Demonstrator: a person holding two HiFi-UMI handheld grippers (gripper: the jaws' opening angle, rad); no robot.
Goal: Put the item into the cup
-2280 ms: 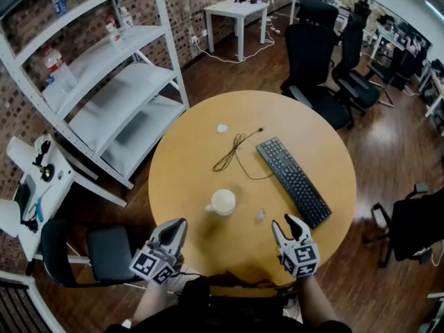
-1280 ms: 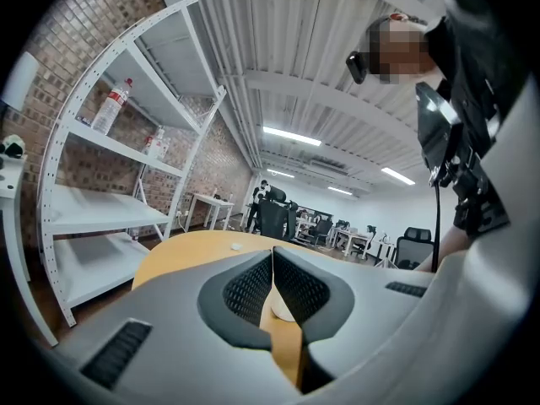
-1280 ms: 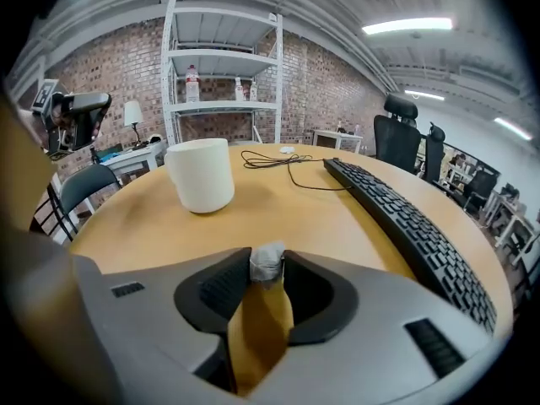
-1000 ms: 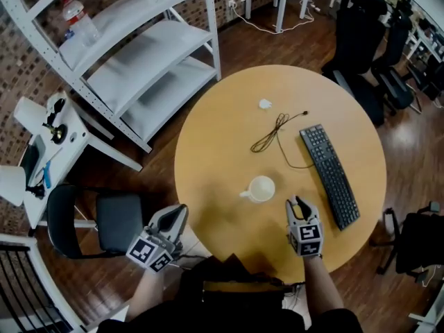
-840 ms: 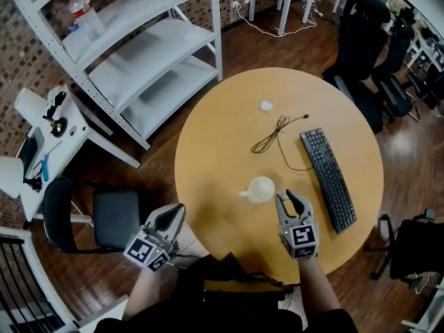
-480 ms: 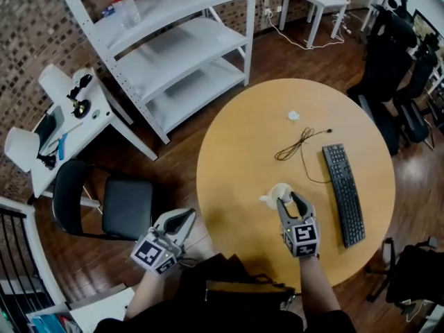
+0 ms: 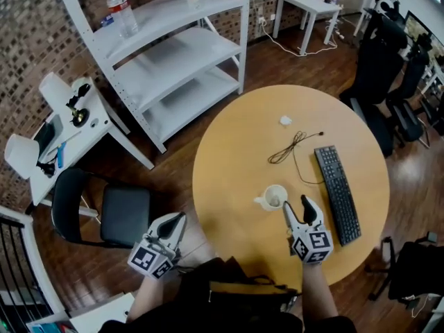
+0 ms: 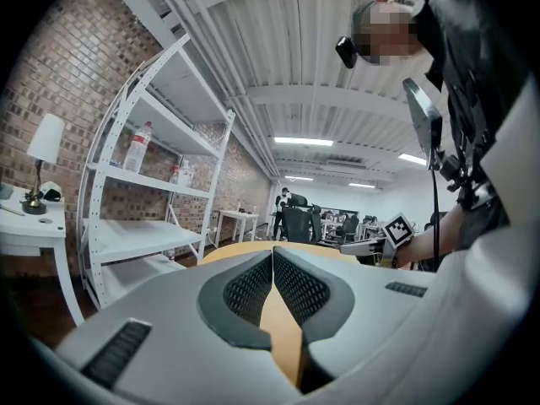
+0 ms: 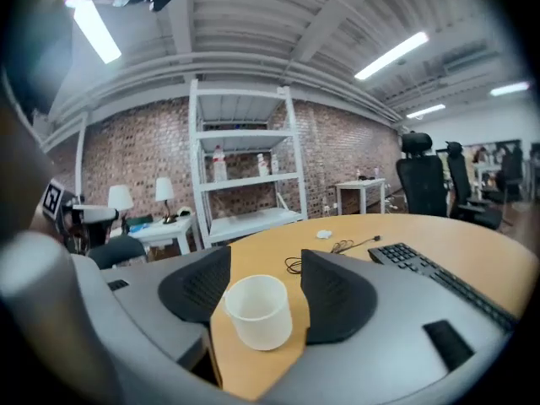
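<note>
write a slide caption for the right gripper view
Right claw opening, white cup framed between its jaws on the wooden table

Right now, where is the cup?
In the head view, the cup stands on the round table's near half, left of the keyboard and nearer than the black cable.

We count one cup (image 7: 275, 197), one keyboard (image 7: 336, 193), one loose black cable (image 7: 291, 146) and one small white lump (image 7: 285, 121), all on one round table (image 7: 229, 151). Beyond it we count one white shelving rack (image 7: 173, 54) with three bottles (image 7: 119, 9) we can make out, two lamps (image 9: 120, 197), one small white table (image 7: 309, 4) and one black chair (image 7: 111, 214).
</note>
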